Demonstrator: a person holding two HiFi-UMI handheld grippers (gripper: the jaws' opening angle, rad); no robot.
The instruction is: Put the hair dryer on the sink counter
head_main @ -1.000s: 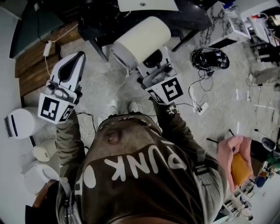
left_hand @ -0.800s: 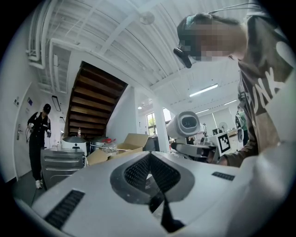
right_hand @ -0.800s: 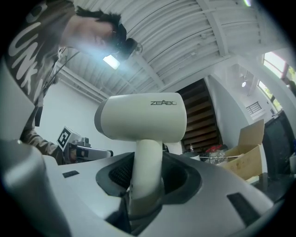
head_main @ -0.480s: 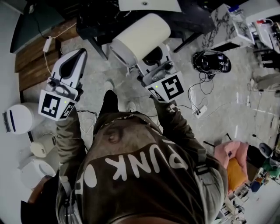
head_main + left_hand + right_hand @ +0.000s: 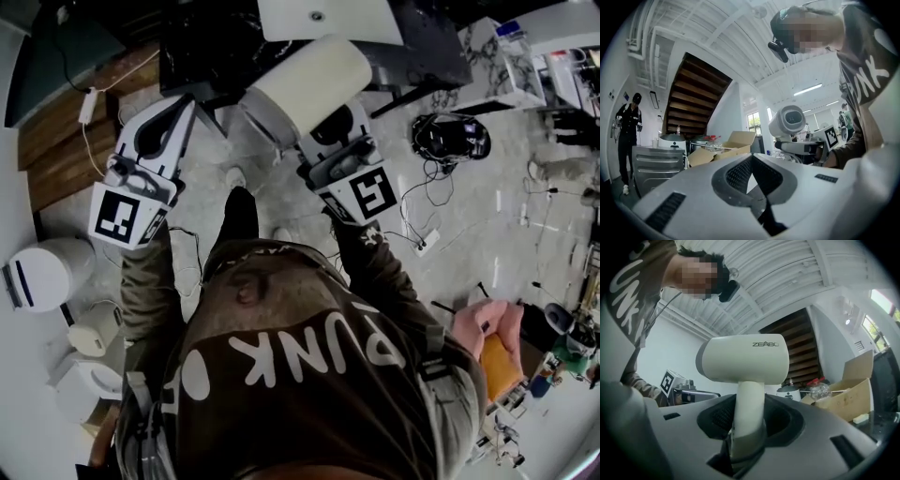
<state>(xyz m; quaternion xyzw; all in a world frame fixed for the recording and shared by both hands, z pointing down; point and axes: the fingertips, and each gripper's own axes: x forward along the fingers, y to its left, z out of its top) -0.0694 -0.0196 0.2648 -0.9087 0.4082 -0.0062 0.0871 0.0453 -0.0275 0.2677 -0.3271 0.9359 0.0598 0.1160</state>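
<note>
A cream hair dryer (image 5: 309, 84) stands upright above my right gripper (image 5: 323, 127), which is shut on its handle. The right gripper view shows the handle (image 5: 749, 404) wedged between the dark pads of the right gripper (image 5: 749, 420), with the barrel (image 5: 745, 359) lying crosswise above. My left gripper (image 5: 176, 108) is held level beside it at the left, shut and empty; its tips (image 5: 751, 157) meet in the left gripper view, where the hair dryer (image 5: 787, 121) shows to the right. A dark counter (image 5: 216, 47) with a white basin (image 5: 328, 14) lies ahead at the top.
Wooden stairs (image 5: 56, 141) rise at the left. White round appliances (image 5: 42, 272) stand at the lower left. A black device with cables (image 5: 450, 136) and a power strip (image 5: 424, 242) lie on the floor at the right. A pink bundle (image 5: 483, 323) sits beyond. A person in black (image 5: 628, 122) stands far off.
Both grippers have moved up and forward with the hair dryer still held. The person's dark leg has stepped forward, and the counter with the basin has come nearer.
</note>
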